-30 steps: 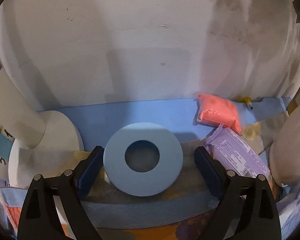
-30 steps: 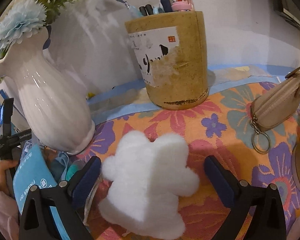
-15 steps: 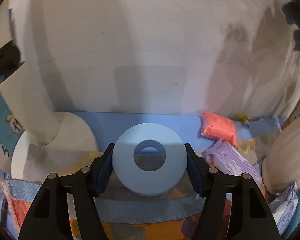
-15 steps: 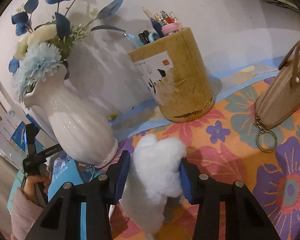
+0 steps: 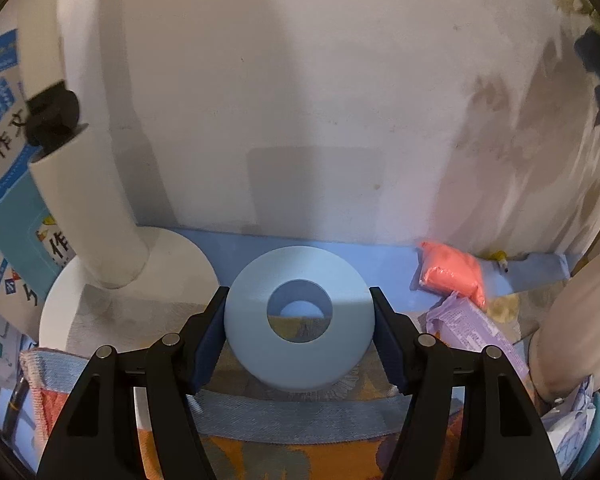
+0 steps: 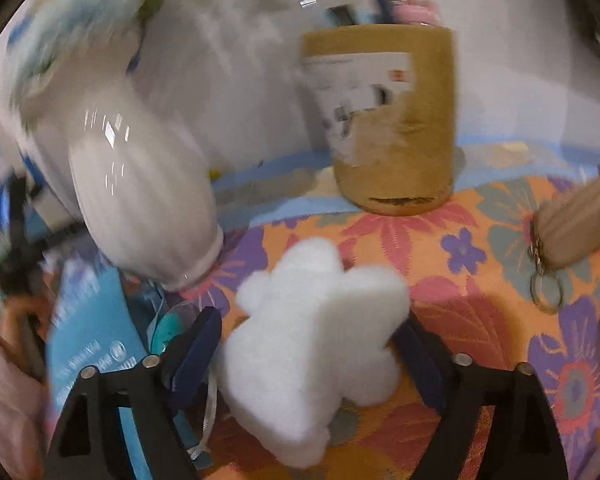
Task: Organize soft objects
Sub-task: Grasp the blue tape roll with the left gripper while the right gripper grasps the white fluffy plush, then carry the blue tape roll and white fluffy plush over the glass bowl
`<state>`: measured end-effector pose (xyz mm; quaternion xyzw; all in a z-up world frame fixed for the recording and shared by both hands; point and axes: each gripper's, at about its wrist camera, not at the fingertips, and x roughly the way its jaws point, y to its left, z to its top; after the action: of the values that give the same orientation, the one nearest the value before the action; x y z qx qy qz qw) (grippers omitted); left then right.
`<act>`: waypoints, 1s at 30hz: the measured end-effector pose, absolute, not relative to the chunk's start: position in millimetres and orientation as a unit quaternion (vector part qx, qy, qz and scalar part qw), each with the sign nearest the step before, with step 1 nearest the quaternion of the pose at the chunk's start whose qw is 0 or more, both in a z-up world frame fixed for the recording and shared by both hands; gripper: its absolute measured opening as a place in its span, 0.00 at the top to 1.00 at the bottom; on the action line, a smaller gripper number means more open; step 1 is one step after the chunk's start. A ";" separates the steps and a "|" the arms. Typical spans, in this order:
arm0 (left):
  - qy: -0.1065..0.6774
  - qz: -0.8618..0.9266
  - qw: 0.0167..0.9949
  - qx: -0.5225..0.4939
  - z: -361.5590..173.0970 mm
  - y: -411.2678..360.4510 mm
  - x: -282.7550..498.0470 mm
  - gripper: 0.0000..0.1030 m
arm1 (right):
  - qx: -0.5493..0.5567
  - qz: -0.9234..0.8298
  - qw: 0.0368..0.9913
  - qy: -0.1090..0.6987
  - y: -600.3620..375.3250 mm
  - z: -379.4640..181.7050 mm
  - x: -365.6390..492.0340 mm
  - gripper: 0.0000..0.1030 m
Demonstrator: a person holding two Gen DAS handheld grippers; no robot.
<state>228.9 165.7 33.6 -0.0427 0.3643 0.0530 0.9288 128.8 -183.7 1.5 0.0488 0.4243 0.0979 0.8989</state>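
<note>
The left gripper [image 5: 299,322] has both dark blue pads pressed against the rim of a pale blue foam ring [image 5: 299,318], a smooth matte disc with a round hole through its middle. The ring stands tilted on edge between the jaws, raised off the woven cloth [image 5: 300,420], and the cloth's grey band and orange pattern show through the hole. To its left stands a white paper roll [image 5: 84,200] on a round white base [image 5: 128,304], just beside the left finger. To the right a puffy orange-pink pouch [image 5: 450,276] lies against the scuffed white wall [image 5: 300,100], with a crinkled lilac printed packet [image 5: 476,330] just in front of it.

The right gripper [image 6: 312,344] has a white foam piece [image 6: 312,340] between its pads, thick, lobed like a cloud or paw, with a fine porous face and flat cut sides. Its jaws are opening; the left pad sits at the foam's edge, and whether the right pad touches it I cannot tell, since the foam hides that pad's face. The foam tilts above a floral cloth [image 6: 480,280] in orange, pink and purple. This view is motion-blurred. A glossy ribbed white vase [image 6: 140,200] stands close at the left, a tan cylindrical pen holder [image 6: 392,120] with a torn white label behind, and a beige ribbed pouch [image 6: 576,224] with a metal key ring [image 6: 546,294] at the right edge. A blue printed packet [image 6: 88,344] lies by the left finger
</note>
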 end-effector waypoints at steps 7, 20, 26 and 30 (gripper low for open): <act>0.293 0.116 0.948 -0.041 49.1 160.9 183.2 0.38 | -0.014 0.061 0.917 0.394 -168.7 12.7 113.3 0.50; 0.359 0.119 0.921 -0.094 43.8 141.7 88.5 0.37 | 0.154 0.102 0.914 0.362 -242.1 11.4 75.4 0.50; 0.376 0.114 0.914 -0.097 35.2 122.3 49.0 0.37 | 0.132 0.124 0.909 0.376 -219.0 10.5 61.2 0.50; 0.396 0.095 0.907 -0.104 34.8 103.6 34.7 0.37 | 0.145 0.146 0.893 0.401 -220.0 -1.0 36.7 0.50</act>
<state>34.7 103.6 34.8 -0.1038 0.3961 0.0947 0.9074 36.7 -220.0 -1.0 0.1454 0.4010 0.1456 0.8926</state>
